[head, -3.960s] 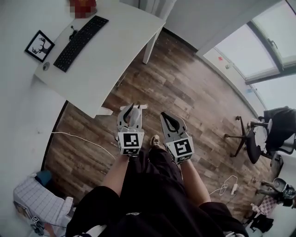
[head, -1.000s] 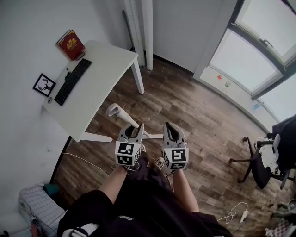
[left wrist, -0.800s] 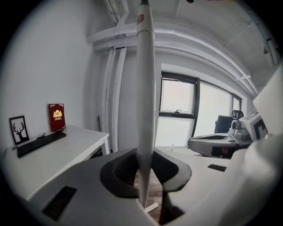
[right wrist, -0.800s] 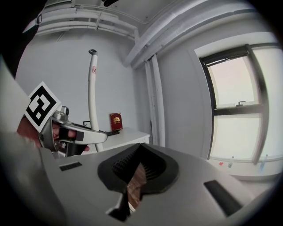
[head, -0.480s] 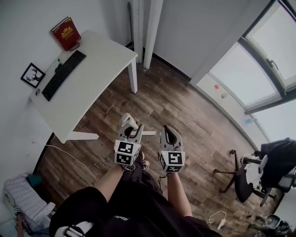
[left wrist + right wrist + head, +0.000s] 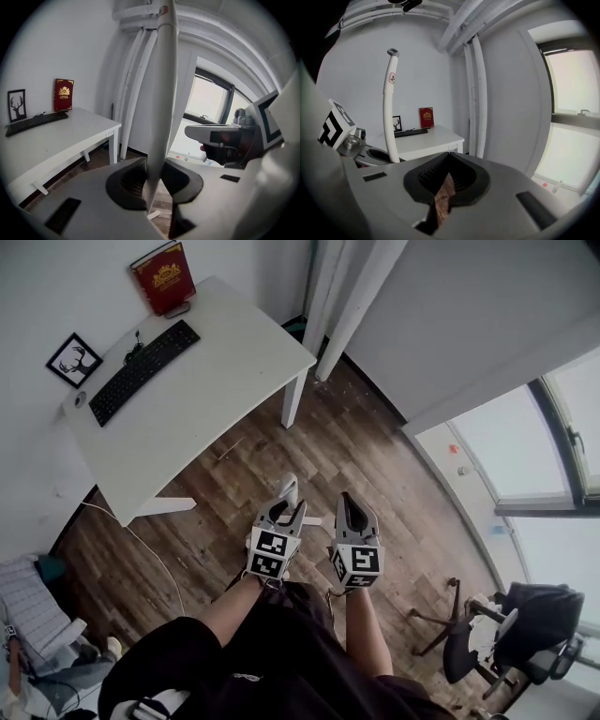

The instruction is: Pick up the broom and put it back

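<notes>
The broom shows as a white handle [image 6: 161, 93] rising upright between the jaws of my left gripper [image 6: 152, 171], which is shut on it. In the head view only the handle's top [image 6: 289, 489] pokes out ahead of the left gripper [image 6: 285, 510]. The right gripper view shows the curved handle [image 6: 388, 112] with its hanging loop at the top, standing out of the left gripper [image 6: 351, 140]. My right gripper [image 6: 449, 159] is shut with nothing in it and floats beside the left one [image 6: 352, 510] over the wooden floor. The broom's head is hidden.
A white desk [image 6: 225, 371] with a black keyboard [image 6: 141, 371], a red book [image 6: 164, 276] and a framed picture [image 6: 73, 360] stands at the left. White pipes [image 6: 337, 296] run up the corner ahead. A window [image 6: 525, 456] and an office chair [image 6: 487, 634] are at the right.
Both grippers have travelled together with the broom toward the wall corner with the pipes and sunk a little. The desk now lies further left. The left grip is unchanged.
</notes>
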A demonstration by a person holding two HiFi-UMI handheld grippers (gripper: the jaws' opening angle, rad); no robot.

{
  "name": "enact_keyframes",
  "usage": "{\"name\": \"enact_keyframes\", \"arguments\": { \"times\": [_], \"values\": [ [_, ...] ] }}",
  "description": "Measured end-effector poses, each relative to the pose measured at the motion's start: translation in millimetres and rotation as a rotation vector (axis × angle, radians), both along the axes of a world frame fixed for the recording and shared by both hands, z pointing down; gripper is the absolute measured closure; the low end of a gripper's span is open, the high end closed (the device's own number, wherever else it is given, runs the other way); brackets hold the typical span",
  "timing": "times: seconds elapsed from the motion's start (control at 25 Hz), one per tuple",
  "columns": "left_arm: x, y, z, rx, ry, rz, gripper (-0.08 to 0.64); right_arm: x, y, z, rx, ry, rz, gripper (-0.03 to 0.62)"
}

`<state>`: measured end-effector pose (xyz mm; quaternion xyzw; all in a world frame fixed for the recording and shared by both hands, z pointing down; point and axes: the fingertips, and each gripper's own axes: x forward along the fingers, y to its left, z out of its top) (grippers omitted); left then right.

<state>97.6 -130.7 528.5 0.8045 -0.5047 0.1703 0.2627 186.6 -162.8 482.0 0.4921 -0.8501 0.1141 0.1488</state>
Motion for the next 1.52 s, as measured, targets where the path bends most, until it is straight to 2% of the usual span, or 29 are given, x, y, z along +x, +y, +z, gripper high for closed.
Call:
{"name": "enact_keyframes", "arguments": {
  "times": [0.24,0.36,0.44,0.6,0.68,0.88,1.2,1.52],
  "values": [
    [11.8,-25.4,25.2,-0.027,0.000,-0.011,0.477,-3.8,-41.4,24.6,-0.048,0.022,-0.056,0.571],
    [15.1,-37.5,42.6,-0.049,-0.025,-0.052,0.477,-2.8,-60.2,36.1,-0.066,0.023,-0.113,0.571],
    [9.6,-47.8,61.8,-0.064,-0.032,-0.120,0.477,-2.8,-74.5,48.1,-0.076,0.019,-0.155,0.571],
    [-6.3,-68.6,100.2,-0.087,-0.001,-0.318,0.477,-3.9,-101.3,73.4,-0.097,0.029,-0.250,0.571],
    [-6.0,-73.6,116.2,-0.110,0.002,-0.380,0.477,-4.8,-108.9,83.0,-0.099,0.042,-0.308,0.571],
    [5.2,-84.6,137.0,-0.127,-0.048,-0.431,0.477,7.6,-117.2,108.1,-0.129,0.066,-0.399,0.571],
    [-12.0,-82.8,171.7,-0.175,-0.045,-0.538,0.477,-5.5,-127.7,128.2,-0.148,0.088,-0.497,0.571],
    [-32.5,-100.6,205.4,-0.225,-0.054,-0.540,0.477,-38.1,-139.0,153.6,-0.152,0.105,-0.544,0.571]
  ]
}}
